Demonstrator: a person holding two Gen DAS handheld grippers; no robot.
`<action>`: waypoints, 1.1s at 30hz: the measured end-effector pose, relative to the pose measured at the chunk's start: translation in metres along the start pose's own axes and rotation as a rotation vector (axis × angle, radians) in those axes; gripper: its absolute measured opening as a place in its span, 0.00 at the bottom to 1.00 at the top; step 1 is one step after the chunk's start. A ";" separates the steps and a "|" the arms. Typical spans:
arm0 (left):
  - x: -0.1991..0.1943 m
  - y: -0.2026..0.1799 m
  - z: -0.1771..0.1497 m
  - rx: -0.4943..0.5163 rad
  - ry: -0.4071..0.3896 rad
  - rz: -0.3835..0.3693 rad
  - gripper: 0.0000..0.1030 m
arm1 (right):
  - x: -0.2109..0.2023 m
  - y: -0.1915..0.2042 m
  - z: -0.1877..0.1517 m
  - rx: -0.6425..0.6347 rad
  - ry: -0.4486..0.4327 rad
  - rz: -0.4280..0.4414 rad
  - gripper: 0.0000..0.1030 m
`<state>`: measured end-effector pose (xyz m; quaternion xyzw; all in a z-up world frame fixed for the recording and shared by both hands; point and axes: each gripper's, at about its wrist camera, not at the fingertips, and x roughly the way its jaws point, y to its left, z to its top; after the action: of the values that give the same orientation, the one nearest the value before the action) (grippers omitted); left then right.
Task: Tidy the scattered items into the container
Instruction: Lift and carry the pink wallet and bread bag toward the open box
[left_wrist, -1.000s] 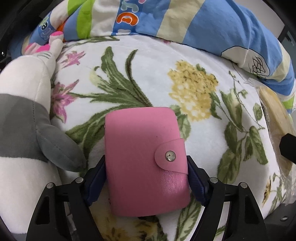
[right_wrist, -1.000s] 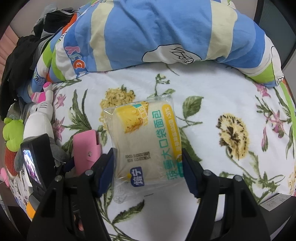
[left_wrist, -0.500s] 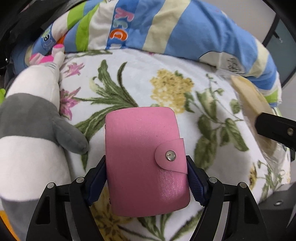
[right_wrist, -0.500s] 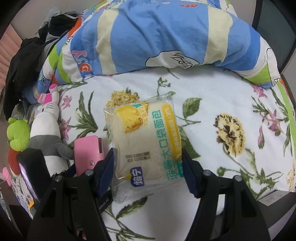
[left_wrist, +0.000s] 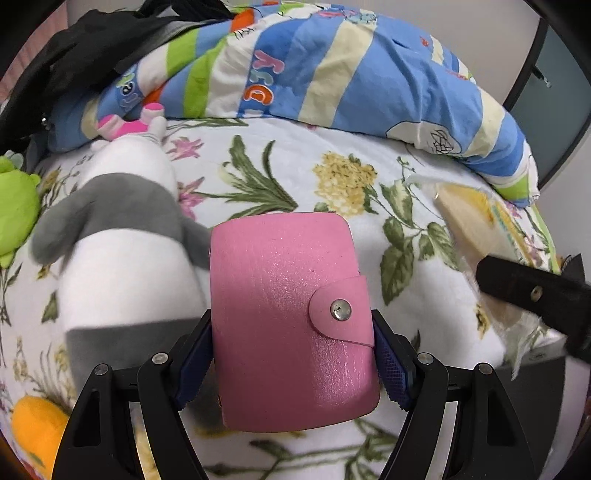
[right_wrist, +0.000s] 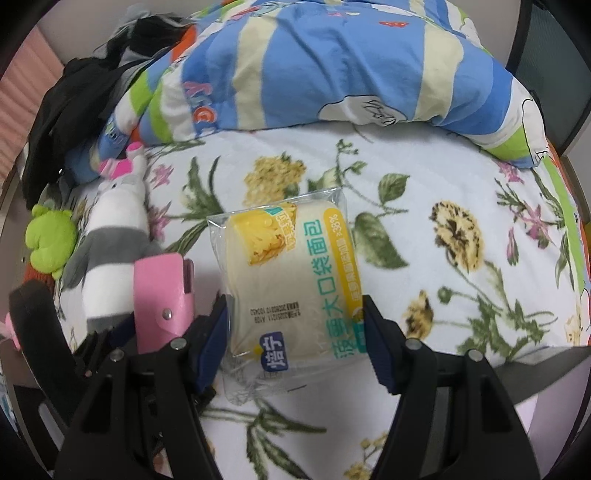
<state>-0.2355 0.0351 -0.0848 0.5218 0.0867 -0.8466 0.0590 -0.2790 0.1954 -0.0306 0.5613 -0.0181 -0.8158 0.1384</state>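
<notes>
My left gripper (left_wrist: 291, 350) is shut on a pink snap wallet (left_wrist: 288, 295) and holds it above the floral blanket (left_wrist: 258, 155). My right gripper (right_wrist: 295, 325) is shut on a wrapped bread packet (right_wrist: 288, 269) and holds it above the same blanket. The wallet also shows at the left of the right wrist view (right_wrist: 162, 295), and the bread packet at the right of the left wrist view (left_wrist: 476, 218). No container is in view.
A grey and white plush toy (left_wrist: 122, 229) lies left of the wallet, with a green plush (left_wrist: 14, 206) and an orange one (left_wrist: 33, 424) beyond. A striped blue quilt (left_wrist: 351, 81) is bunched at the back. Dark clothes (right_wrist: 85, 110) lie back left.
Both grippers have pulled back and risen with their items, so more of the bed, quilt and plush toys shows. Both grips are unchanged.
</notes>
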 end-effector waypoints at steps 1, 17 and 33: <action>-0.005 0.002 -0.003 0.001 -0.002 0.003 0.76 | -0.003 0.004 -0.005 -0.009 0.002 0.001 0.65; -0.099 0.021 -0.063 0.060 -0.026 -0.004 0.76 | -0.062 0.044 -0.087 -0.078 0.013 0.016 0.65; -0.179 0.000 -0.122 0.169 -0.061 -0.036 0.76 | -0.133 0.047 -0.162 -0.085 -0.029 0.003 0.65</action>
<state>-0.0491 0.0617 0.0213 0.4971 0.0224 -0.8674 0.0024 -0.0760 0.2038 0.0392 0.5429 0.0139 -0.8237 0.1630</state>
